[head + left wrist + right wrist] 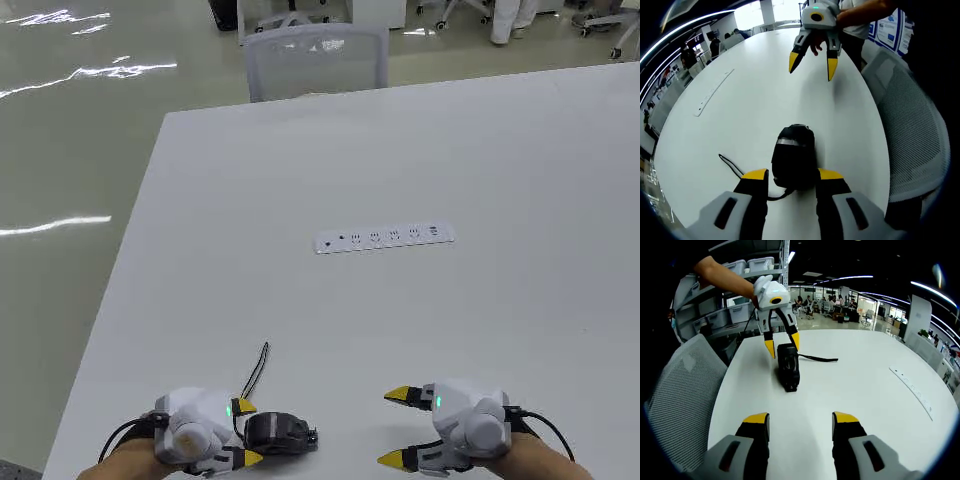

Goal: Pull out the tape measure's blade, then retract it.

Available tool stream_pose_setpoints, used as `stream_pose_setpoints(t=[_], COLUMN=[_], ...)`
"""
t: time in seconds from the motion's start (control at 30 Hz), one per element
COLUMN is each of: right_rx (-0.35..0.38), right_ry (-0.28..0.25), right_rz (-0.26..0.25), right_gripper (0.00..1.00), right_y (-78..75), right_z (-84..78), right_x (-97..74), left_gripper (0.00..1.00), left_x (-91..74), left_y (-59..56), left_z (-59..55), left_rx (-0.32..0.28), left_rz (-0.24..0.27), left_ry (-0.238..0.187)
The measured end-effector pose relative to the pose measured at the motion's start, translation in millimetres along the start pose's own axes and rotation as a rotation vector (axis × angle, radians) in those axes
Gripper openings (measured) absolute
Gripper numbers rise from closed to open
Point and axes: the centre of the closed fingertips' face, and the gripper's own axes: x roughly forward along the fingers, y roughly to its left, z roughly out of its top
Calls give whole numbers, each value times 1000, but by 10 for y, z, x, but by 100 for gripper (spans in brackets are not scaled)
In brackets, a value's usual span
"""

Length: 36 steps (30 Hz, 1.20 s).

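Note:
A black tape measure [279, 432] lies on the white table [400, 150] near its front edge, with its thin wrist strap [256, 368] trailing away. My left gripper [246, 432] holds the case's rear end between its yellow-tipped jaws. In the left gripper view the jaws press on both sides of the tape measure [793, 157]. My right gripper [398, 428] stands open a short way to the right with nothing between its jaws. It points at the tape measure [788, 367] in its own view. No blade is visible outside the case.
A white power strip [384, 238] lies across the middle of the table. A grey mesh chair [316, 58] stands at the far edge, and another mesh chair [682, 390] sits close by the person. Shelves with plastic bins [735, 305] stand behind.

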Motion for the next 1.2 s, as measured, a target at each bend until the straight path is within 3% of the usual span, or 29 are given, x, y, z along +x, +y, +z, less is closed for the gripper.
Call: stream_pose_setpoints(t=[0.67, 1.2], right_rx=[-6, -12], right_ry=[-4, -16], right_rz=[89, 149], right_gripper=[43, 35], right_y=[75, 136], right_z=[42, 98], right_x=[440, 756], left_gripper=[28, 27], left_x=[101, 116], left_y=[-3, -2], left_z=[12, 16], left_rx=[66, 51], left_rz=[-67, -49], left_ry=[6, -12])
